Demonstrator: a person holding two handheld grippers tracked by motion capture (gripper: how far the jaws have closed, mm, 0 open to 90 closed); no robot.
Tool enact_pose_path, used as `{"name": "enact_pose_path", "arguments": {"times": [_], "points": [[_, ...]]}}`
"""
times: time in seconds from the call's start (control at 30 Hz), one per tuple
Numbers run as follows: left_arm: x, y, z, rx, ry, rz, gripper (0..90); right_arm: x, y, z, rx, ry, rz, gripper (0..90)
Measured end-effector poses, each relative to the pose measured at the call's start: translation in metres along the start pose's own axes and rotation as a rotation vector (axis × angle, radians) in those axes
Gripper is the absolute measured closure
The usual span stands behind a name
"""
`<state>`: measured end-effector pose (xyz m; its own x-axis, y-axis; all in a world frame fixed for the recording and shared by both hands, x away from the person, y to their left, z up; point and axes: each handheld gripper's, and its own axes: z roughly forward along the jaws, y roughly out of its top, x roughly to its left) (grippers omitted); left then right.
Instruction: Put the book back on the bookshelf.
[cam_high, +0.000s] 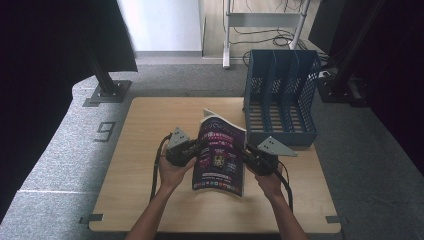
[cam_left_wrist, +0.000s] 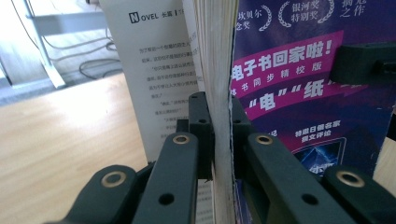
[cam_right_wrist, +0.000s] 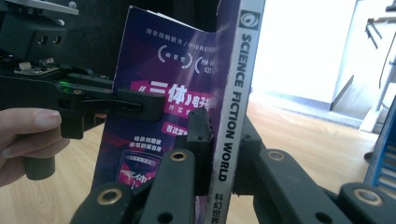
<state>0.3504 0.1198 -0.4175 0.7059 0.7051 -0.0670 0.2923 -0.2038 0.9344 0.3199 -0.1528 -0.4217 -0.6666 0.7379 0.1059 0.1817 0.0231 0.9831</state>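
Both forearms reach in from below, each hand wrapped around a gripper: the left gripper (cam_high: 196, 150) and right gripper (cam_high: 248, 151) face one another, jaws clamped tight, wrists roughly level and set close together

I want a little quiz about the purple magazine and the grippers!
1. True or false: both hand-held grippers clamp the purple paper magazine.
2. Which edge does the right hand-held gripper grip: spine or page edges?
3. What stands behind the magazine on the wooden table?

Key:
1. True; the left hand-held gripper pinches the page edges.
2. The spine.
3. A blue plastic slotted file rack.
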Motion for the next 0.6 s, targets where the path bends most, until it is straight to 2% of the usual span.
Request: {"name": "enact_pose_path", "arguments": {"times": [0.33,0.47,0.6], "points": [[-0.004,-0.012,0.003,0.004,-0.010,0.002,85.4,-0.001,-0.013,-0.007,0.001,0.004,-0.016,81.3],[-0.001,-0.010,0.006,0.008,-0.008,0.005,85.4,-0.001,-0.013,-0.006,-0.001,0.008,-0.018,81.2],[0.002,0.000,0.013,0.028,-0.001,0.031,85.3,-0.004,-0.009,-0.002,0.002,-0.007,-0.013,81.1]]}}
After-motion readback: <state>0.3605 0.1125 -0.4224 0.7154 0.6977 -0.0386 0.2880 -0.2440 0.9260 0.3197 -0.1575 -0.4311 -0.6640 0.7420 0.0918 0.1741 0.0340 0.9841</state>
